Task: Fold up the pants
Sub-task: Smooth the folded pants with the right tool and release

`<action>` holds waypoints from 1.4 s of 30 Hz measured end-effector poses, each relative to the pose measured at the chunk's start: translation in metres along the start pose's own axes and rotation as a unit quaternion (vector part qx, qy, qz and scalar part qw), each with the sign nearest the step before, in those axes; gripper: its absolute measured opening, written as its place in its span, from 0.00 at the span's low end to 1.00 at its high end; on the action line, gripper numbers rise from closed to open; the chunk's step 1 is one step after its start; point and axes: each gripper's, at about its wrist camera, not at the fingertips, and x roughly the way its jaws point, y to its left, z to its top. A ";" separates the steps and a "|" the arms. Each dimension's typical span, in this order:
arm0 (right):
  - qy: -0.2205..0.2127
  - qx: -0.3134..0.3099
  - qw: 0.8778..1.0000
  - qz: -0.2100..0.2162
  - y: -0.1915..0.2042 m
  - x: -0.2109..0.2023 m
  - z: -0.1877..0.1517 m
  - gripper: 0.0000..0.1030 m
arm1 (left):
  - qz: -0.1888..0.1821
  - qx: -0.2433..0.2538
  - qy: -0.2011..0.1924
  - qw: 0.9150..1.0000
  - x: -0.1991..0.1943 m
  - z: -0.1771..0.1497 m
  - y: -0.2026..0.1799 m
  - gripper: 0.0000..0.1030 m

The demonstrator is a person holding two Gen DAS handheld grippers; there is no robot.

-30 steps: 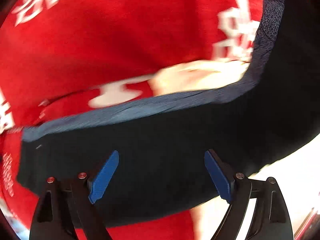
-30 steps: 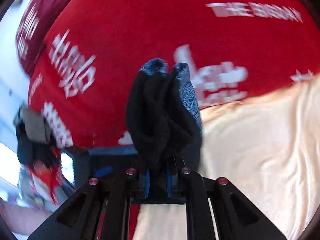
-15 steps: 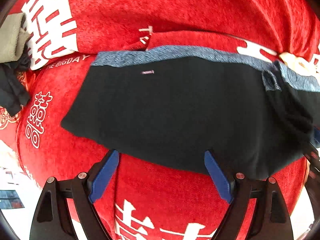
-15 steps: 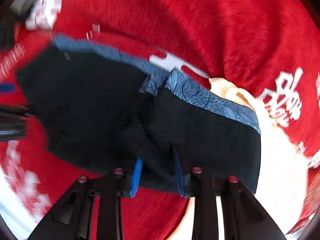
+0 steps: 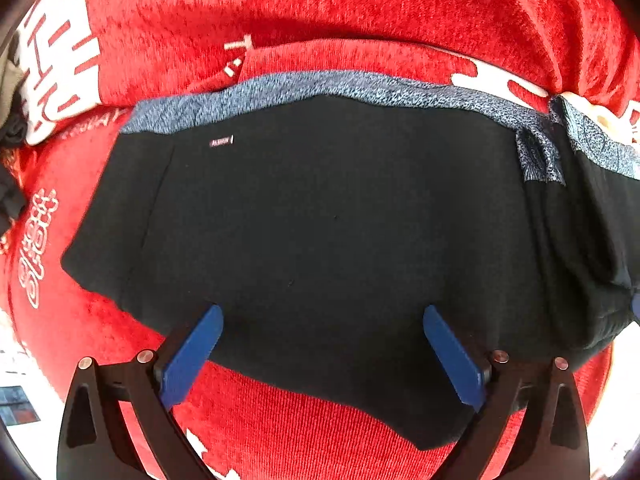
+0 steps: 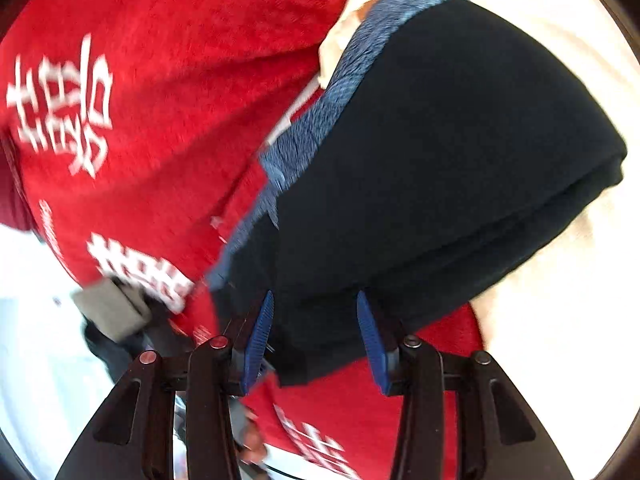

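we hold both grippers spread and empty: the left gripper (image 5: 322,340) and right gripper (image 6: 316,334) hover at the near edge of the black pants (image 5: 320,220) on the red blanket (image 5: 320,12). to fold cleanly, we pinch only that edge, keeping the blue waistband (image 5: 360,88) straight.

left gripper (image 5: 320,344): jaws spread wide, blue pads far apart, nothing between them; black linkage arms splayed out at the bottom of the left wrist view.
left pose: pointing forward and down, pads hanging just over the dark fabric, no visible pinch.
right gripper (image 6: 316,338): jaws part-way apart, narrower gap than the left; dark fabric sits between the blue pads, not clamped tight.
right pose: angled down, view motion-blurred.
hands: not visible in either wrist view.
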 end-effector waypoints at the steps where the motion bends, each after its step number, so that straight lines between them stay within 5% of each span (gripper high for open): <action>1: 0.000 0.020 1.000 0.009 -0.006 0.004 0.001 0.46 | -0.001 0.001 0.000 1.000 0.001 0.001 0.000 0.98; 5: 0.006 0.066 0.998 0.016 -0.018 0.017 0.006 0.43 | 0.018 0.016 -0.009 1.000 -0.001 0.001 -0.005 0.98; 6: 0.004 0.069 0.998 0.014 -0.019 0.018 0.007 0.33 | 0.020 0.017 -0.011 1.000 -0.003 0.000 -0.007 0.98; 7: 0.003 0.068 0.998 0.005 -0.018 0.019 0.011 0.04 | 0.020 0.015 -0.011 1.000 -0.003 0.000 -0.006 0.98; 12: 0.027 -0.027 0.999 -0.009 0.017 0.006 0.006 0.04 | 0.015 0.004 -0.006 1.000 -0.010 -0.005 -0.006 0.98; 16: 0.066 -0.031 0.996 -0.053 0.001 0.025 -0.013 0.05 | 0.023 0.005 -0.013 1.000 -0.009 -0.005 -0.007 0.98; 18: 0.056 0.001 0.998 -0.025 -0.010 0.025 -0.012 0.07 | 0.022 0.002 -0.008 1.000 -0.009 -0.004 -0.006 0.98; 22: 0.053 0.042 0.997 0.029 -0.012 0.014 -0.024 0.51 | 0.023 0.007 -0.010 1.000 -0.007 -0.002 -0.004 0.98; 23: 0.057 0.042 0.997 0.029 -0.012 0.014 -0.028 0.52 | 0.025 0.009 -0.013 1.000 -0.007 -0.002 -0.005 0.98; 29: 0.039 0.102 0.992 0.059 -0.022 0.031 -0.021 0.47 | 0.021 0.004 -0.006 1.000 -0.008 -0.001 -0.004 0.98; 32: 0.039 0.118 0.991 0.050 -0.025 0.033 -0.019 0.13 | 0.021 0.009 -0.008 1.000 -0.008 -0.001 -0.004 0.98; 37: 0.038 0.084 0.995 0.040 -0.012 0.033 -0.018 0.12 | 0.023 0.008 -0.007 1.000 -0.006 -0.001 -0.003 0.98; 39: 0.077 0.073 0.994 -0.010 -0.015 0.050 -0.021 0.13 | 0.026 0.009 -0.003 1.000 -0.009 0.000 -0.004 0.98; 42: 0.129 0.031 0.991 -0.002 -0.001 0.042 -0.020 0.17 | 0.024 0.016 -0.005 1.000 -0.024 0.002 -0.004 0.98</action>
